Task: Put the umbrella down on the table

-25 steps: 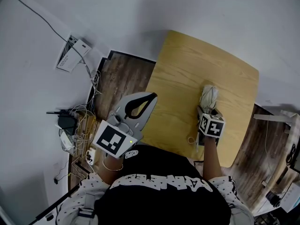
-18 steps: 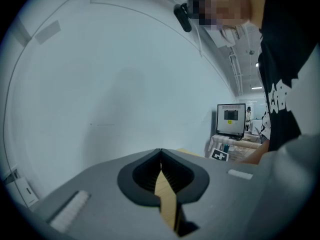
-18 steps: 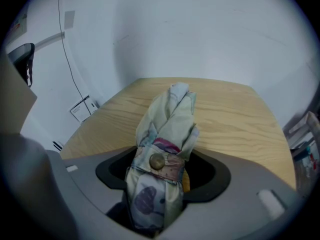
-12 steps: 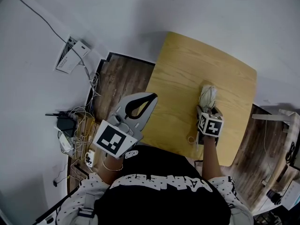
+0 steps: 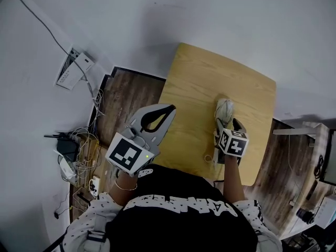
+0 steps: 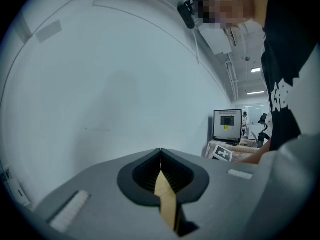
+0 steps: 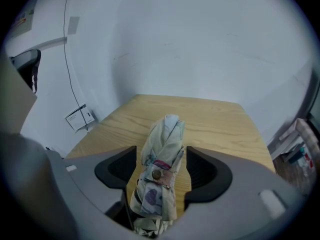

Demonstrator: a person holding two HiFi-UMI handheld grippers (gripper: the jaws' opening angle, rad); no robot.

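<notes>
Folded umbrella (image 7: pixel 161 169) laid on the worktop (image 5: pixel 210 77), with the right tool (image 5: pixel 229 126) opened around it.

The umbrella is seen lying lengthwise on the right part of the wooden worktop, strapped shut, between the jaws of the right tool. Those jaws have just been opening and are held wide apart, not clamped on the fabric. The left tool (image 5: pixel 169 109) is held at the worktop's left edge, its jaws brought together at the tips, with nothing gripped between them.
</notes>
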